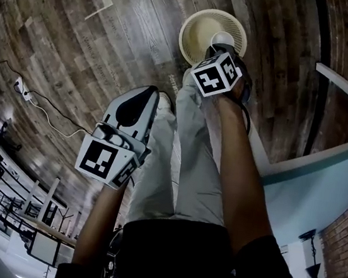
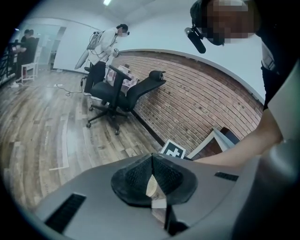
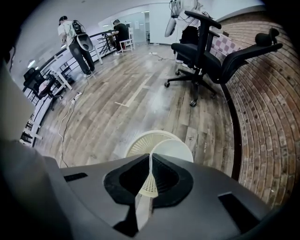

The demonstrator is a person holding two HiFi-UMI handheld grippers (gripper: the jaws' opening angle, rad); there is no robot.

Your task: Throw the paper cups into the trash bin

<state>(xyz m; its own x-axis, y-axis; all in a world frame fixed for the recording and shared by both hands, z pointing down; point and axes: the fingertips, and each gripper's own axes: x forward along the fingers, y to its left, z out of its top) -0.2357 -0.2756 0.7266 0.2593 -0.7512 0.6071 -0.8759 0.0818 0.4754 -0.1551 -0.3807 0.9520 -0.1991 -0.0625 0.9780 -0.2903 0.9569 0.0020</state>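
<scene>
A cream perforated trash bin (image 1: 197,33) stands on the wood floor past the person's feet. My right gripper (image 1: 229,50) hangs over it, pointing steeply down. In the right gripper view that gripper (image 3: 150,158) is shut on the thin rim of a white paper cup (image 3: 176,151), which hangs above the trash bin (image 3: 138,144). The cup (image 1: 222,38) shows in the head view as a pale round shape beyond the marker cube. My left gripper (image 1: 133,107) is lower left, beside the person's leg. Its jaws meet in a line in the left gripper view (image 2: 152,158), with nothing seen held.
A brick wall (image 2: 197,98) runs along the right with a black office chair (image 2: 117,93) in front of it. Other people stand in the background (image 2: 105,44). A cable and power strip (image 1: 24,91) lie on the floor at left. A pale blue table edge (image 1: 323,161) is close on the right.
</scene>
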